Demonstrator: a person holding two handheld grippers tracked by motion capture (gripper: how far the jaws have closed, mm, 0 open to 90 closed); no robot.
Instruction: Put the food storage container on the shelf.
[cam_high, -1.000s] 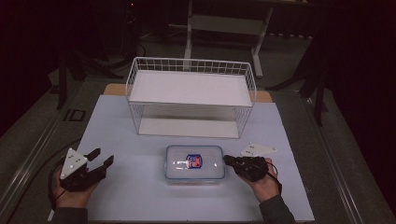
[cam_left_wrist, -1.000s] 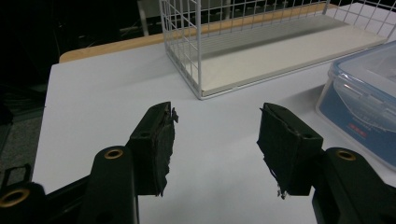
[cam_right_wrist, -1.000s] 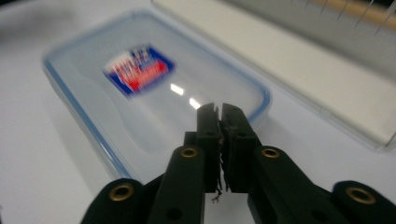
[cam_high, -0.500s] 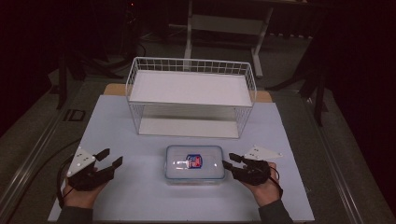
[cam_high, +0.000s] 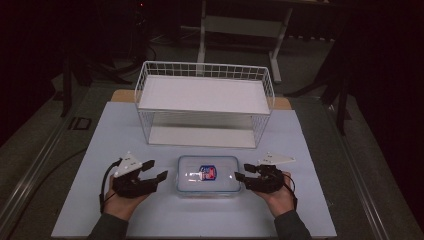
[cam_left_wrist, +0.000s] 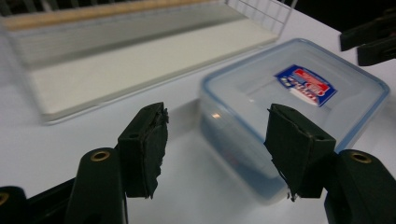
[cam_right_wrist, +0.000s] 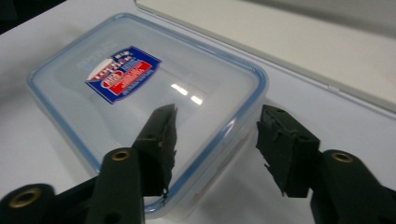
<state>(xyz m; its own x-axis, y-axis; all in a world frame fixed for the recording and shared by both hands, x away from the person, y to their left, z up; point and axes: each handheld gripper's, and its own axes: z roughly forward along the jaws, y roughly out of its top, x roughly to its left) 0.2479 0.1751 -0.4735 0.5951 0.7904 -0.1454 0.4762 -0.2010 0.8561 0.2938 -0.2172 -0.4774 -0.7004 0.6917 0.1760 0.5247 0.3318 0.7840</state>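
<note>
Squarely between both grippers' fingers (cam_high: 161, 176): container (cam_high: 208, 174).

Table (cam_high: 125, 130) w/ container (cam_high: 208, 175) (rack (cam_high: 205, 107) behind)

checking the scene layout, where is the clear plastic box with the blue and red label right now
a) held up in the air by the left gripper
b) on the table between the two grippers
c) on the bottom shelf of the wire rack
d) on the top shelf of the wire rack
b: the plastic box sits on the table in front of the wire rack, with the left gripper and the right gripper open at either side of it.
</note>
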